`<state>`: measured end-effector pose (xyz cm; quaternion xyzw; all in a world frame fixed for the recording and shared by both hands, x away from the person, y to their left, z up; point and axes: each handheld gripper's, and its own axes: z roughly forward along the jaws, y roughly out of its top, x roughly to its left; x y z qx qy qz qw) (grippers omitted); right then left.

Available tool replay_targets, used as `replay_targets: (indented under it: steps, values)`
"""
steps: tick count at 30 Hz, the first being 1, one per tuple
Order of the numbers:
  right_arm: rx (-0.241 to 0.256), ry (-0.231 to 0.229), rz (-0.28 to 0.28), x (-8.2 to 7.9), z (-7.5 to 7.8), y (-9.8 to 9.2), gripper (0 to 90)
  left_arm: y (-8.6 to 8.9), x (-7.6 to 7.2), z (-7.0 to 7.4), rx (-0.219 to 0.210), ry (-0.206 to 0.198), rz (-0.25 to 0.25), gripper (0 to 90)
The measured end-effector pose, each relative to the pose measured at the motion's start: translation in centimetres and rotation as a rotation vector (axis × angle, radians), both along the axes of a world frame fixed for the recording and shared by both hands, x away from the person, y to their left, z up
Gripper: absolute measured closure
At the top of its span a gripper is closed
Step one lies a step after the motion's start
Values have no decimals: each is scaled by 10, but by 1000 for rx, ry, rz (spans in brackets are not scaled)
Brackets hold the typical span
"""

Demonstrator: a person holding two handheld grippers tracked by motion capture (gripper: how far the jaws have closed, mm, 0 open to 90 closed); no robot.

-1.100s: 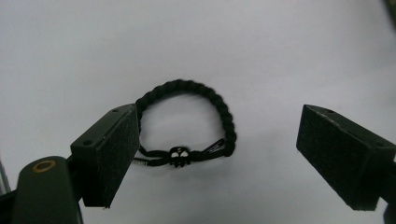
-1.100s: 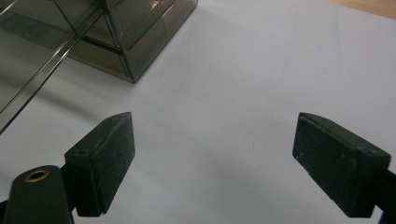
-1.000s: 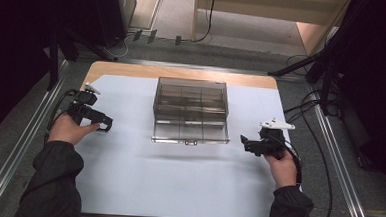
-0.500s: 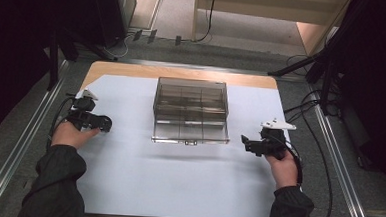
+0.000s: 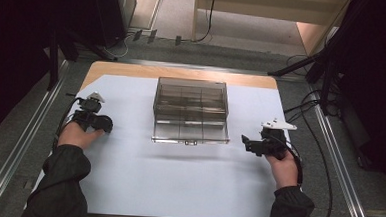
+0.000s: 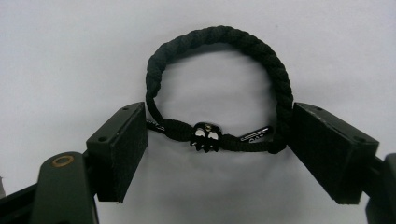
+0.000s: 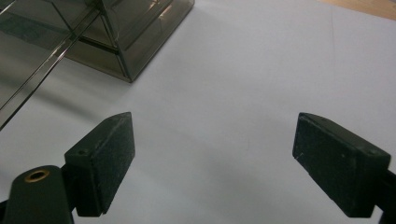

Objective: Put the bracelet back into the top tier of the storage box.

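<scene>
A black braided bracelet [image 6: 219, 35] with a small skull bead [image 6: 205, 136] lies flat on the white sheet. My left gripper [image 6: 219, 137] is open and straddles it, one jaw at each side of the loop and right against the cord. In the high view that gripper [image 5: 100, 122] sits low at the table's left side, pointing down at the sheet. My right gripper [image 7: 212, 135] is open with nothing between its jaws and hovers over bare sheet. It sits at the table's right [image 5: 247, 143] and points left toward a smoky clear compartment box [image 5: 191, 108].
The box [image 7: 116, 42] stands mid-table with its lid closed and dividers showing through. The white sheet [image 5: 177, 183] covers the wooden table [image 5: 183, 74]. Cables trail off both sides, and metal rails [image 5: 24, 144] run along the floor.
My left gripper has shifted slightly and tipped down over the sheet. The right gripper and the box have stayed put.
</scene>
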<state>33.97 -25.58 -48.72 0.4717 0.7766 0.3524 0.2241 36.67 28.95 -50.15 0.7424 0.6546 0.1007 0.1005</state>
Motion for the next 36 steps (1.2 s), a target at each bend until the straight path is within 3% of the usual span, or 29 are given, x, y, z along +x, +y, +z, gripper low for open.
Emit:
replay_targets:
  steps: [5, 8, 12, 20, 23, 25, 26, 28, 36]
  values:
    - [-4, -2, 6, 0, 0, 1, 140, 7, 0, 1, -56, -1, 37, 225]
    - [0, 0, 5, 0, 0, 0, 140, 12, 0, 0, -37, 9, 70, 163]
    - [1, 2, 2, 0, 0, -1, 140, 17, -2, -1, -42, 23, 120, 134]
    - [-3, 2, 9, 0, 0, 1, 140, 14, 1, -4, -23, 18, 88, 125]
    - [-1, 2, 9, 0, 0, 1, 140, 12, 1, -2, -28, -13, 60, 206]
    - [-4, 4, 10, 0, 0, 1, 140, 10, 0, 2, -39, -30, 33, 355]
    - [-5, 3, 10, 0, 0, 2, 140, 9, 0, 2, -37, -26, 27, 431]
    - [-5, 3, 12, 0, 0, 2, 140, 10, 0, 3, -37, -25, 28, 453]
    - [-5, 4, 11, 1, 0, 2, 140, 18, -1, 6, -49, -6, 4, 732]
